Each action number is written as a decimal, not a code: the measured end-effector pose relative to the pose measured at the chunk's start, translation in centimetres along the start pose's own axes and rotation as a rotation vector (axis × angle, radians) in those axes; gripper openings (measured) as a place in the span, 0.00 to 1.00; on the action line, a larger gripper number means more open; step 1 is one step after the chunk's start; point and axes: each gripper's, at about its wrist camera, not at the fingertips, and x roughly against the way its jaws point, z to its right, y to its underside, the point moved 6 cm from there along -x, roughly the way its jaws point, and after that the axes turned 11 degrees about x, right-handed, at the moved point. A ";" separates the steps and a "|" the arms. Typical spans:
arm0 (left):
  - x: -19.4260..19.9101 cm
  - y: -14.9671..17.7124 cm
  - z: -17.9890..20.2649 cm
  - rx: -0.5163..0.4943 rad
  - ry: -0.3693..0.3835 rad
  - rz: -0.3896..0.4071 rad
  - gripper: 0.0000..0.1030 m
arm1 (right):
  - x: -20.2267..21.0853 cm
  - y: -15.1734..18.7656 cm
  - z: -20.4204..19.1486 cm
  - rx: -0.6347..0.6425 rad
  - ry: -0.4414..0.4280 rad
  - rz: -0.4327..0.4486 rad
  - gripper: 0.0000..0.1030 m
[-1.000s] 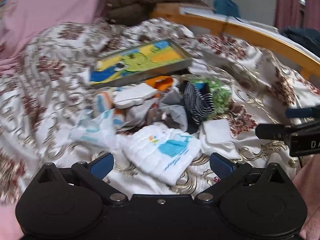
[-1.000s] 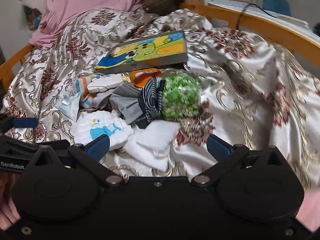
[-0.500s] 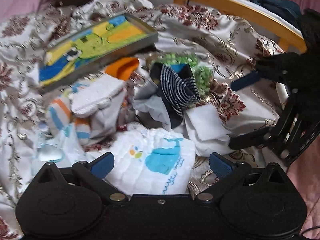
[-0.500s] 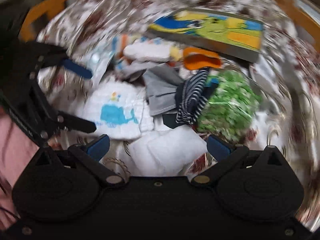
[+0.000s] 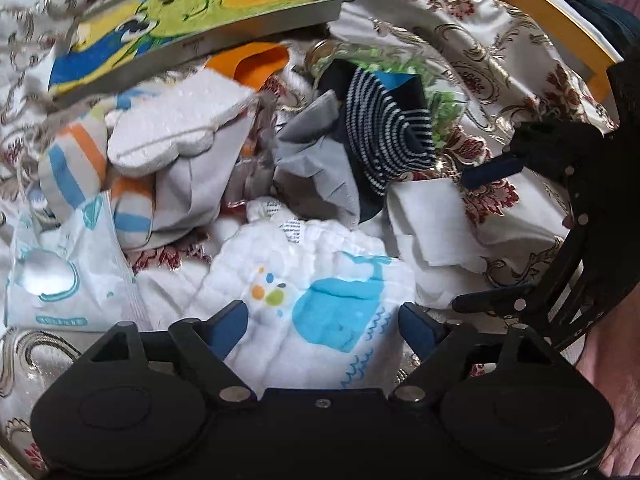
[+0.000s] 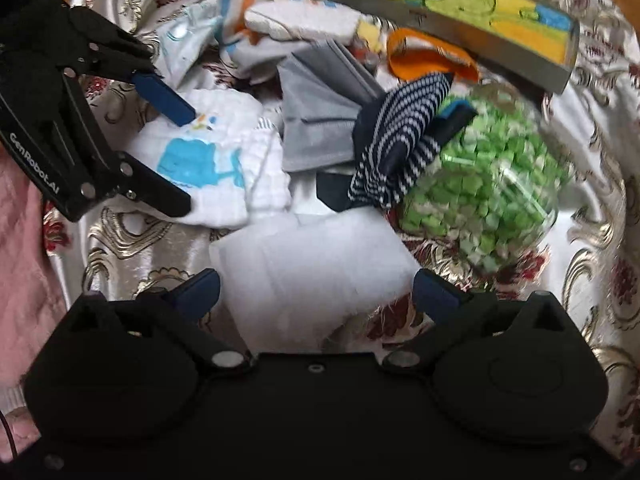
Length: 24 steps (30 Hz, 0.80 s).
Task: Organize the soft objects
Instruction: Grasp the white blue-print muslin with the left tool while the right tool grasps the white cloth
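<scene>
A: Both grippers hang over a heap of soft things on the bed, jaws spread wide, holding nothing. The left gripper [image 5: 322, 326] straddles the whale cloth [image 5: 316, 300]; the right gripper [image 6: 316, 294] straddles a white pad [image 6: 312, 268].

B: The risk? Closing low could pinch the slippery bedspread [image 6: 592, 240] too, dragging the pile.

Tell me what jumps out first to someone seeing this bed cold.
A jumble of soft things covers the patterned bedspread: the white whale-print cloth lies nearest, between the open left gripper fingers. Right of the pile sits a clear bag of bright green pieces, partly under a navy striped sock. Behind lies a colourful cartoon box.
</scene>
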 end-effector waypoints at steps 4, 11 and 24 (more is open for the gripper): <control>-0.6 0.0 -0.4 0.022 -0.001 -0.027 0.79 | -0.9 0.0 -0.2 0.021 0.021 -0.007 0.83; -1.4 0.1 -0.5 0.030 -0.021 -0.048 0.72 | -2.1 -0.4 0.1 0.050 0.055 -0.006 0.65; -1.1 -0.2 -1.7 0.098 -0.002 -0.046 0.30 | -2.9 0.3 -0.4 0.051 0.083 -0.040 0.13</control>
